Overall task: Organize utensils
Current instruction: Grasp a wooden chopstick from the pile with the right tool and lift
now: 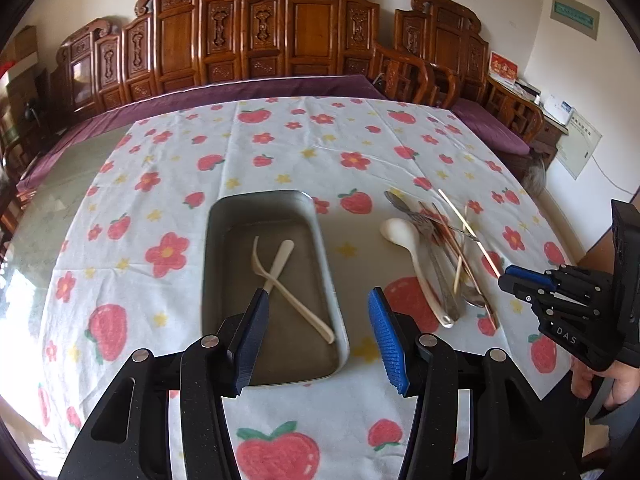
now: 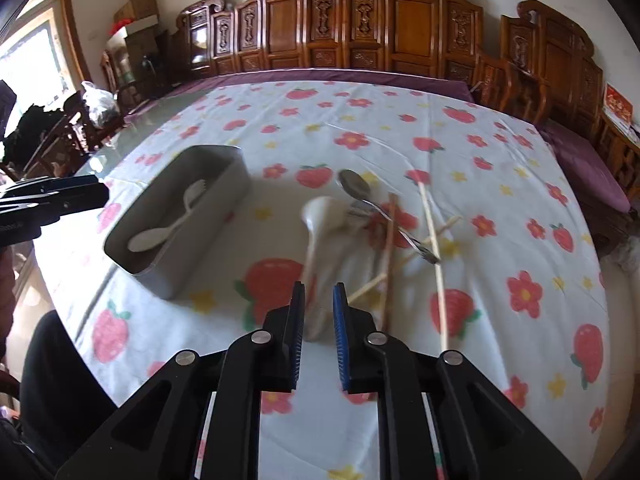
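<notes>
The right view blurs the utensil pile (image 2: 380,236) mid-counter. Left gripper (image 1: 316,320), jaws wide apart and empty, hangs over the tray (image 1: 208,272); right gripper (image 2: 319,312), jaws slightly parted, holds nothing.

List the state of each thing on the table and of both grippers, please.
Grey tray: upright, holds two utensils.
Cream spoon and fork: crossed inside the tray.
White spoon: on the cloth, outside the tray.
Utensil pile: unsorted, overlapping.
Left gripper: open, empty.
Right gripper: slightly open, empty.
</notes>
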`<control>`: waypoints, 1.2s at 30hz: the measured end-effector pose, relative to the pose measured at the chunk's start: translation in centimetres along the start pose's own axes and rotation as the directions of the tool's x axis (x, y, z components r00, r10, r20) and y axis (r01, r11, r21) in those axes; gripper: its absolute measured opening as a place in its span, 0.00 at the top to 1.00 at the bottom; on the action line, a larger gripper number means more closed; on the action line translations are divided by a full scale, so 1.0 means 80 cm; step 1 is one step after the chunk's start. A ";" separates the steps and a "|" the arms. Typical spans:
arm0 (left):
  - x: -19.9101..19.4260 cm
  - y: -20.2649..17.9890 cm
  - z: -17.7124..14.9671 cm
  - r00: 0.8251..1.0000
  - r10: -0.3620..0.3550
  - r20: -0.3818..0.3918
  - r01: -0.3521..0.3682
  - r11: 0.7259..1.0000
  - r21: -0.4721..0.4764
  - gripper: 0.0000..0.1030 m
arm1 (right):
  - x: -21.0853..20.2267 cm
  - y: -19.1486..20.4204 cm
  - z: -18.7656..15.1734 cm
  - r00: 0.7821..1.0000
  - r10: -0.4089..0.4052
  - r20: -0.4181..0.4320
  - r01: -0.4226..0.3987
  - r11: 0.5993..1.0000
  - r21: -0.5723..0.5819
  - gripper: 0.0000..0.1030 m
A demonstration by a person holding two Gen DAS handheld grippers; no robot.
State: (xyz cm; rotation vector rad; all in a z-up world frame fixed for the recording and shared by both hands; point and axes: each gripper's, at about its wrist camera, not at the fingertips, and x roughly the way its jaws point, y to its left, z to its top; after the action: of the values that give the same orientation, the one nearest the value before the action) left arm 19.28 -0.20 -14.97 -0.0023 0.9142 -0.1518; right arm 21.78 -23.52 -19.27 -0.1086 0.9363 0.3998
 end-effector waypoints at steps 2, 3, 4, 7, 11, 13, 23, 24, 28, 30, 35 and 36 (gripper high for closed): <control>0.004 -0.008 0.000 1.000 -0.006 -0.006 0.006 1.000 0.012 0.52 | 0.003 -0.014 -0.005 1.000 -0.010 -0.009 0.010 1.000 0.016 0.84; 0.006 -0.012 -0.001 1.000 -0.007 -0.010 0.007 1.000 0.016 0.52 | 0.005 -0.021 -0.008 1.000 -0.018 -0.013 0.019 1.000 0.025 0.84; 0.008 -0.017 -0.001 1.000 -0.011 -0.014 0.011 1.000 0.021 0.52 | 0.008 -0.029 -0.010 1.000 -0.025 -0.017 0.025 0.999 0.034 0.84; 0.014 -0.027 -0.003 1.000 -0.019 -0.023 0.020 0.999 0.036 0.52 | 0.016 -0.043 -0.015 0.999 -0.025 -0.028 0.027 0.998 0.063 0.84; 0.023 -0.036 -0.004 0.999 -0.024 -0.040 0.026 0.999 0.048 0.52 | 0.034 -0.050 -0.011 0.999 -0.009 -0.045 0.013 0.997 0.079 0.84; 0.027 -0.038 -0.005 0.999 -0.025 -0.047 0.028 0.998 0.051 0.52 | 0.046 -0.049 -0.006 0.998 -0.003 -0.058 0.008 0.997 0.079 0.84; 0.043 -0.050 -0.005 0.997 -0.022 -0.074 0.027 0.997 0.069 0.52 | 0.106 -0.058 0.008 0.992 -0.015 -0.124 0.024 0.997 0.077 0.81; 0.044 -0.051 -0.005 0.997 -0.023 -0.077 0.029 0.997 0.071 0.52 | 0.110 -0.060 0.008 0.992 -0.012 -0.129 0.022 0.997 0.078 0.81; 0.050 -0.056 -0.005 0.996 -0.026 -0.086 0.032 0.996 0.078 0.52 | 0.114 -0.063 0.006 0.990 -0.005 -0.139 0.016 0.997 0.081 0.85; 0.054 -0.058 -0.005 0.996 -0.027 -0.090 0.034 0.996 0.080 0.52 | 0.113 -0.064 0.005 0.990 0.000 -0.140 0.011 0.997 0.079 0.93; 0.065 -0.065 -0.004 0.994 -0.030 -0.101 0.039 0.996 0.085 0.52 | 0.098 -0.071 -0.001 0.993 0.020 -0.120 -0.007 0.995 0.101 0.94; 0.067 -0.066 -0.003 0.994 -0.033 -0.102 0.041 0.995 0.086 0.52 | 0.093 -0.073 -0.002 0.993 0.021 -0.112 -0.009 0.994 0.108 0.94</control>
State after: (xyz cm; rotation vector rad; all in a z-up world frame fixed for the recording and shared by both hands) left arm 21.63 -6.15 -19.01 0.0704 1.0079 -0.2281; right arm 27.78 -26.80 -25.83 -0.0264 1.0687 0.3596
